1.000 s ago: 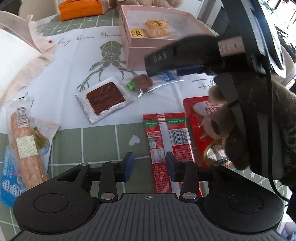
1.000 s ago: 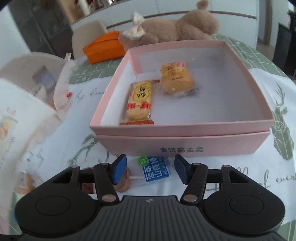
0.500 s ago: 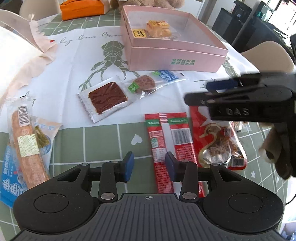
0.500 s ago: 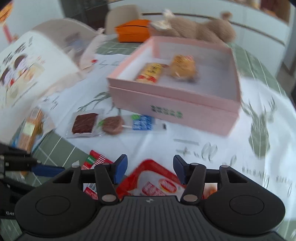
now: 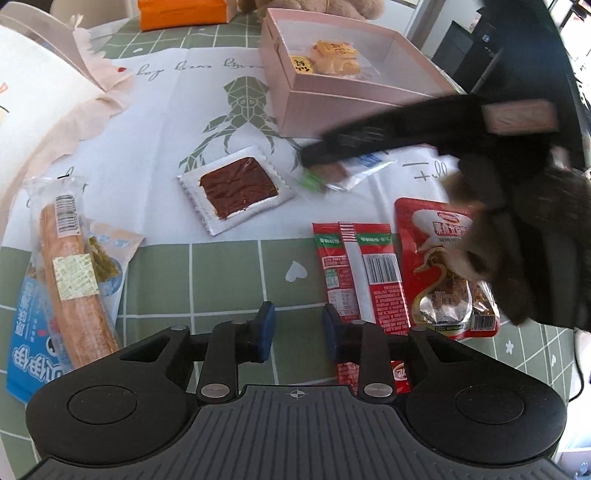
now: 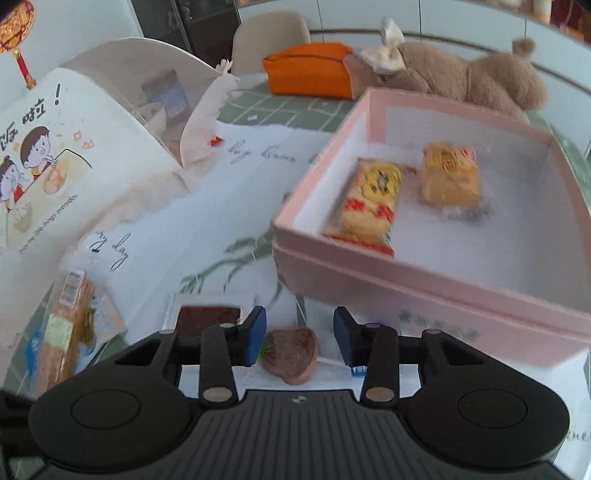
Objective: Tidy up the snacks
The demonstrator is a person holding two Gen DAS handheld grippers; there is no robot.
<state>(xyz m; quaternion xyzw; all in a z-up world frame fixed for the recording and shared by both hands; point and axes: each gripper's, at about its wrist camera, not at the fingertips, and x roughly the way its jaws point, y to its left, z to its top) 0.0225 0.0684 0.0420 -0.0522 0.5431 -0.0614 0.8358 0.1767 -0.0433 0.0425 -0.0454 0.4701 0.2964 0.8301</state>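
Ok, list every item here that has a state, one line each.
pink box: open, lid off, two wrapped snacks inside
yellow cracker pack: sealed, lying flat in the box
round brown snack: wrapped, on the table, between the right gripper's fingers
dark square snack: sealed, flat on the table
red sachet: sealed, flat
left gripper: open, empty
right gripper: open

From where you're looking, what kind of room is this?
Probably a home dining area. A table with a green checked cloth holds packaged snacks and a pink box, a plush bear lies at the far edge, and a dining chair stands in front of dark cabinets behind.
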